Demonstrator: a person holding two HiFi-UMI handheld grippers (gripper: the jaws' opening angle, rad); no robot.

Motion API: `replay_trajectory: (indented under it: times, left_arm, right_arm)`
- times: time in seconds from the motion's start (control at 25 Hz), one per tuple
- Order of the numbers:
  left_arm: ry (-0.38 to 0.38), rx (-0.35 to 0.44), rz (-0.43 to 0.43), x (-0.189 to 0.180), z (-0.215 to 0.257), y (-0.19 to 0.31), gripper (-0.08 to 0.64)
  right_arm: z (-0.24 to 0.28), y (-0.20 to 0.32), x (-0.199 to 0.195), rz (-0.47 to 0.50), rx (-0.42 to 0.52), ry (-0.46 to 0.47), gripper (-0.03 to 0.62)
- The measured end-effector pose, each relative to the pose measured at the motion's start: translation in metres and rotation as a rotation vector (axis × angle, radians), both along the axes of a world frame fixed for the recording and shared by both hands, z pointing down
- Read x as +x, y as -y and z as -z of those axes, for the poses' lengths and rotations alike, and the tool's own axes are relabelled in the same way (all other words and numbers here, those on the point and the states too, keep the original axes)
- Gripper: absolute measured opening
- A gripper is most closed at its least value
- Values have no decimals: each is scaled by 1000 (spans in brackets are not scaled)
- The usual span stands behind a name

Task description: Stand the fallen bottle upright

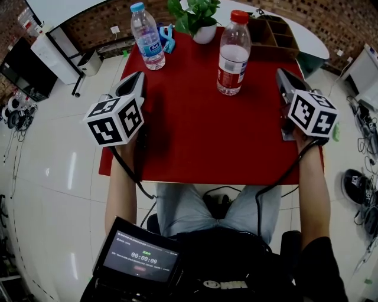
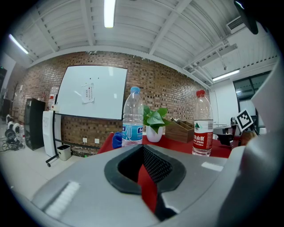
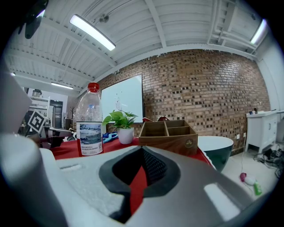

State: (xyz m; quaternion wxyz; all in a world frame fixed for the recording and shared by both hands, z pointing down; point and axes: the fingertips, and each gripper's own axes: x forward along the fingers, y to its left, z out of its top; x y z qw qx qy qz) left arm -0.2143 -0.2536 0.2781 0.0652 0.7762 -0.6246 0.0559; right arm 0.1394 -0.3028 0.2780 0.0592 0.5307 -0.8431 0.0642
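Note:
Two clear water bottles stand upright on the red table (image 1: 195, 130). The blue-capped bottle (image 1: 147, 38) (image 2: 132, 119) is at the far left, and the red-capped bottle (image 1: 232, 56) (image 2: 203, 128) (image 3: 89, 124) is at the far middle. No bottle lies on its side in any view. My left gripper (image 1: 136, 78) (image 2: 144, 155) hovers over the table's left edge, jaws shut and empty, short of the blue-capped bottle. My right gripper (image 1: 282, 75) (image 3: 141, 159) sits at the right edge, shut and empty, right of the red-capped bottle.
A potted green plant (image 1: 198, 17) (image 3: 123, 126) stands at the table's far edge between the bottles. A wooden organiser box (image 1: 274, 35) (image 3: 168, 133) is at the far right corner. A small blue object (image 1: 167, 36) lies by the blue-capped bottle. A whiteboard (image 2: 91, 93) stands behind.

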Motion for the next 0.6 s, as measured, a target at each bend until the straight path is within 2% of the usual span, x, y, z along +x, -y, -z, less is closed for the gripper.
replay_trajectory:
  times: [0.6]
  left_arm:
    - [0, 0, 3, -1, 0, -1, 6]
  right_arm:
    - [0, 0, -1, 3, 1, 0, 3]
